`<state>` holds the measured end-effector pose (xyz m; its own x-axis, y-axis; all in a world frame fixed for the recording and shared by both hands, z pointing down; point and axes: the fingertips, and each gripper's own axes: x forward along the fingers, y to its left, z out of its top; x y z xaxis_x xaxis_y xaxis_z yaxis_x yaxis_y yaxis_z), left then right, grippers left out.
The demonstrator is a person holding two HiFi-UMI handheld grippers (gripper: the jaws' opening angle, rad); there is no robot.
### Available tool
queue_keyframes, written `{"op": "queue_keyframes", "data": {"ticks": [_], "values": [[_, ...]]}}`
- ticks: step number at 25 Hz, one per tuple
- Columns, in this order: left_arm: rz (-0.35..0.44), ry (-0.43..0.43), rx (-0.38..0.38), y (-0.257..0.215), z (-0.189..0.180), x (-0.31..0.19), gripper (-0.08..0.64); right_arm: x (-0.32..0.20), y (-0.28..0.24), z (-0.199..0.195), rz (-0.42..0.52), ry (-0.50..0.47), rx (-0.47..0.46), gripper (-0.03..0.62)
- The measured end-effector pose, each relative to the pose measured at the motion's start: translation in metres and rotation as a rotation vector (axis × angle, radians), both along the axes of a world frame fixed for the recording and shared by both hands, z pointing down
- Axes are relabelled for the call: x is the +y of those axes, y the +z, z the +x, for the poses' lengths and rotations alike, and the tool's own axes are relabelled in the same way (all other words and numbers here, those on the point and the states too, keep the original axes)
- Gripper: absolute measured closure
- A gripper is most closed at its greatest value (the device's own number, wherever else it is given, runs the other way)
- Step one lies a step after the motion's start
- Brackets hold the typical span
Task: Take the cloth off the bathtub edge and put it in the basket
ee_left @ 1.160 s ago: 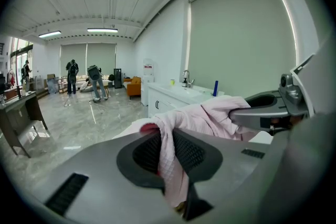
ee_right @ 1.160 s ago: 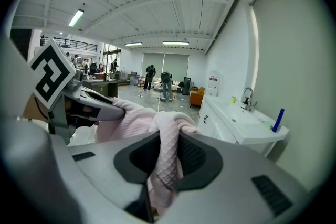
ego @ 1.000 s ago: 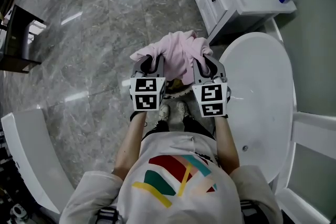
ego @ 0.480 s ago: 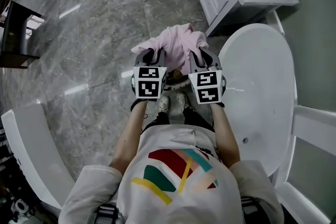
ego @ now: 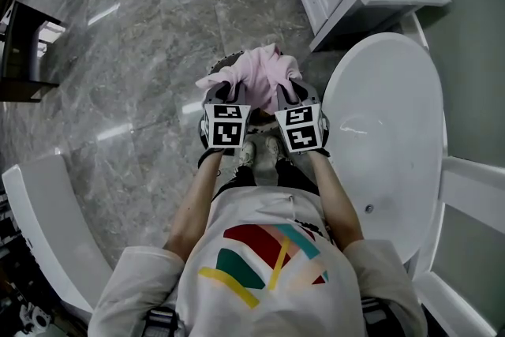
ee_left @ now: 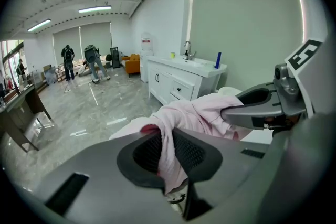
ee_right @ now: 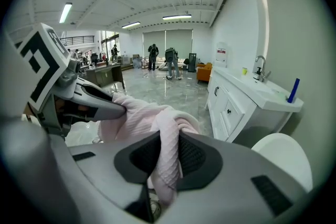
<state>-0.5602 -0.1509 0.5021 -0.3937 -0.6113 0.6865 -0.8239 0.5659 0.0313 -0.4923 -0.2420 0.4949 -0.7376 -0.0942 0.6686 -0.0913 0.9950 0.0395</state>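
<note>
Fingers [ee_left: 190, 152] of the left gripper [ego: 224, 92] and the right gripper [ego: 289, 91] each pinch a fold of the pink cloth [ego: 256, 69], which hangs bunched between them at centre frame. The rim of the smooth, white, oval bathtub [ego: 387, 130] lies just to the right. Glossy grey marble floor [ego: 134, 43] spreads open to the left and top. The cloth is soft, ribbed and crumpled.

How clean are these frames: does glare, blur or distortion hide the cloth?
Head view: light streaks glare on the polished floor, but the pink cloth is sharp. Left gripper view, right gripper view: strong fisheye, black corners, blown-out ceiling lights; cloth pinched in the left gripper and right gripper reads clearly.
</note>
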Motion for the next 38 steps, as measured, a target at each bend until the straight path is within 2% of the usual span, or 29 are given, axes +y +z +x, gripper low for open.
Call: {"op": "queue_keyframes", "data": {"ticks": [8, 12, 13, 14, 15, 19, 26, 27, 28, 31, 33, 38], "values": [[-0.042, 0.014, 0.036, 0.026, 0.01, 0.009, 0.492, 0.008, 0.023, 0.012, -0.002, -0.005, 0.053, 0.505], [-0.024, 0.053, 0.067, 0.031, 0.015, 0.002, 0.491, 0.005, 0.027, 0.012, -0.023, 0.035, 0.03, 0.503], [-0.007, 0.068, 0.08, 0.03, 0.016, -0.002, 0.436, 0.003, 0.028, 0.011, -0.023, 0.056, 0.02, 0.474], [0.012, 0.072, 0.082, 0.026, 0.015, -0.005, 0.345, 0.001, 0.029, 0.011, -0.019, 0.072, 0.012, 0.396], [0.028, 0.069, 0.072, 0.02, 0.013, -0.007, 0.344, 0.001, 0.028, 0.011, -0.013, 0.083, 0.001, 0.367], [0.056, 0.072, 0.026, 0.004, 0.008, -0.014, 0.345, 0.003, 0.026, 0.013, -0.015, 0.085, -0.01, 0.356], [0.069, 0.065, 0.034, -0.002, 0.018, -0.01, 0.362, 0.002, 0.027, 0.021, 0.013, 0.082, 0.03, 0.356], [0.076, 0.057, 0.034, -0.004, 0.018, -0.008, 0.373, 0.002, 0.024, 0.022, 0.014, 0.093, 0.026, 0.359], [0.08, 0.044, 0.03, -0.007, 0.018, -0.006, 0.395, 0.001, 0.02, 0.022, 0.011, 0.106, 0.016, 0.389], [0.09, -0.009, -0.018, -0.026, 0.009, -0.001, 0.54, -0.006, -0.006, 0.014, -0.011, 0.144, -0.062, 0.501], [0.127, -0.04, -0.051, -0.046, 0.002, -0.003, 0.541, -0.013, -0.033, 0.005, -0.03, 0.15, -0.144, 0.553], [0.227, -0.091, -0.158, -0.119, -0.011, -0.008, 0.543, -0.026, -0.119, -0.015, 0.006, 0.14, -0.326, 0.58]]}}
